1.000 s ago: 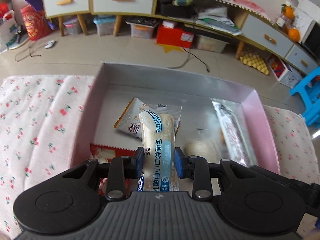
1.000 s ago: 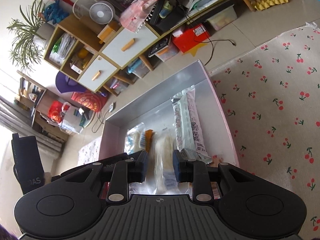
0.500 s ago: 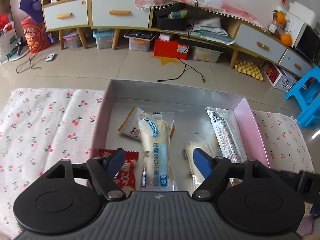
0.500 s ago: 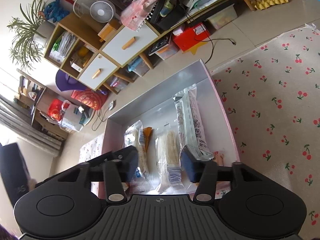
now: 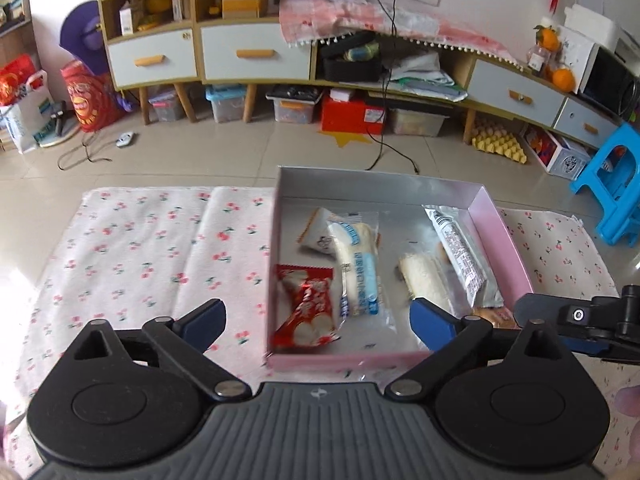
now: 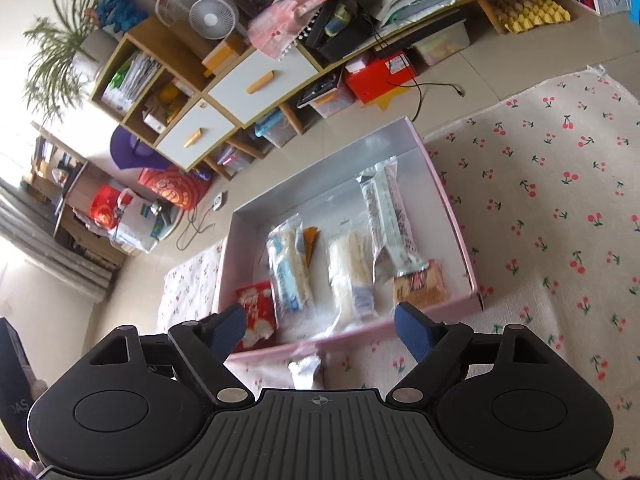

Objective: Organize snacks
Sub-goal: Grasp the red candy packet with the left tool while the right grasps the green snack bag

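Both grippers hang over the near edge of the pink box [image 5: 502, 236], the left gripper [image 5: 316, 318] with its jaws spread wide and nothing between them, the right gripper [image 6: 320, 326] likewise spread and empty. The snacks all lie inside the box, which sits on the cherry-print cloth [image 5: 140, 248]. My guess is that the step in hand is backing off from packets just laid down and looking for whatever is left. One thing seems to be left: a small crumpled white wrapper [image 6: 304, 368] lies on the cloth just outside the near wall, right under the right gripper. To do it well I would lower that gripper straight down, close gently since the wrapper looks thin and slippery, and lift clear of the wall before moving inward, so the box is not nudged. In the box, from the left, a red packet [image 5: 308, 308] lies near the front corner, a long bun in clear and blue wrap [image 5: 356, 264] runs front to back, with an orange-edged sachet [image 5: 316, 232] tucked under its far end, then a pale bun [image 5: 424, 284], then a silver bar [image 5: 460, 256] leaning along the right wall, its near end resting on a cracker pack [image 6: 420, 284]. The rows sit roughly parallel, close but not heaped.
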A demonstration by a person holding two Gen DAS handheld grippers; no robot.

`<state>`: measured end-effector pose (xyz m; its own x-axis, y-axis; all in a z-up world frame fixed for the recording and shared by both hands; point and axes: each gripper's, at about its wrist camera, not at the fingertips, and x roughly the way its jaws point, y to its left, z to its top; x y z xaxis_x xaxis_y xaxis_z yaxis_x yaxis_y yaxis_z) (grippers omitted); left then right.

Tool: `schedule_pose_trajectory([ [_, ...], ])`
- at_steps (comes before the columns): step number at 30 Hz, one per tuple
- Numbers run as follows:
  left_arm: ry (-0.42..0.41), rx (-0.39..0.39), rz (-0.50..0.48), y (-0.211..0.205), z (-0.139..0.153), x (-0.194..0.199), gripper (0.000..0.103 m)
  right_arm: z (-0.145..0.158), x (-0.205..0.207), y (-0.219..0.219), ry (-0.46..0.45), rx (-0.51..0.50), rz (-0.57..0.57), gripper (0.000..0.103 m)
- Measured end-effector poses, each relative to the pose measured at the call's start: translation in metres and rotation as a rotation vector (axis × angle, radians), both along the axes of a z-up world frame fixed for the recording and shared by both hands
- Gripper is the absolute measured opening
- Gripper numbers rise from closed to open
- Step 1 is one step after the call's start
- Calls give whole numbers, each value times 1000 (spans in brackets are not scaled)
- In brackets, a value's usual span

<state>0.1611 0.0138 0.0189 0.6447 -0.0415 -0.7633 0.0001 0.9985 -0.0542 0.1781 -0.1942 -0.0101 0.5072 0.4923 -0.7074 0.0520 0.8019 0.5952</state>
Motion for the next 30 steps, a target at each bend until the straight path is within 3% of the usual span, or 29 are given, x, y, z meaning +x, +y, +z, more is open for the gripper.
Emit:
schedule_pose_trajectory([
  [8,-12,56,26,13,4,-28,100,16,-26,9,2,-78,30,86],
  [15,38,64,74,29,1,-46,101,26,-45,19,-1,-105,58,87],
  [30,91,-43,186,65,-20,-85,101,14,-74,40,-6,-218,145,87],
])
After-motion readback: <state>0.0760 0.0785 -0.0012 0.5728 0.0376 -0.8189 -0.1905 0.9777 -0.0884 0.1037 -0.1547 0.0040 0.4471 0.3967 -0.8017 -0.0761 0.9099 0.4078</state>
